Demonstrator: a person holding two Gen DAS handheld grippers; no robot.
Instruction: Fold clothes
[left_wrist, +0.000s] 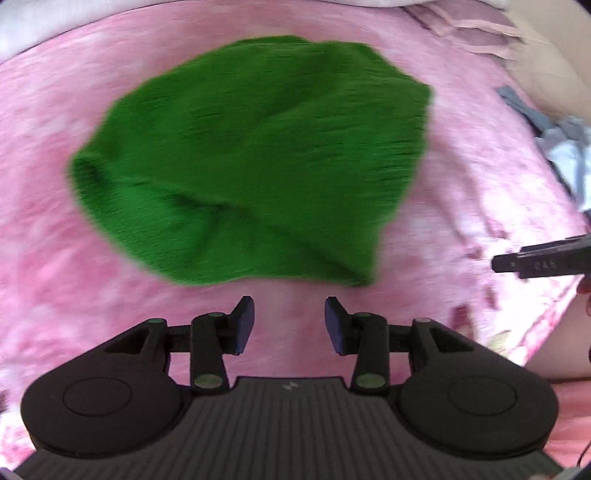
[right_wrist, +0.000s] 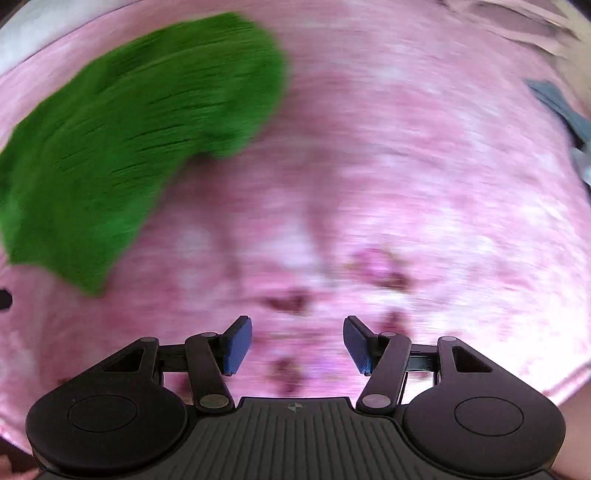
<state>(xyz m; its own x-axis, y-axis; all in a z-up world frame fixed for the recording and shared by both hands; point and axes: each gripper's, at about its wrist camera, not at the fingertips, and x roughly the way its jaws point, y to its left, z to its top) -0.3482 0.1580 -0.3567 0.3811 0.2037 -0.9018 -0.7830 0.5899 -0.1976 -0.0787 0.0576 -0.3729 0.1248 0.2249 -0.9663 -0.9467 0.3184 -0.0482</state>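
A green knitted garment lies folded into a compact bundle on a pink bedsheet. In the left wrist view it sits just ahead of my left gripper, which is open and empty, a short way back from the garment's near edge. My right gripper is open and empty over bare sheet; the garment lies to its upper left, apart from it. The right gripper's tip also shows at the right edge of the left wrist view. Both views are motion-blurred.
A grey-blue cloth lies at the right side of the bed. Pale pink fabric and a white pillow or cover lie along the far edge. The sheet's edge drops off at lower right.
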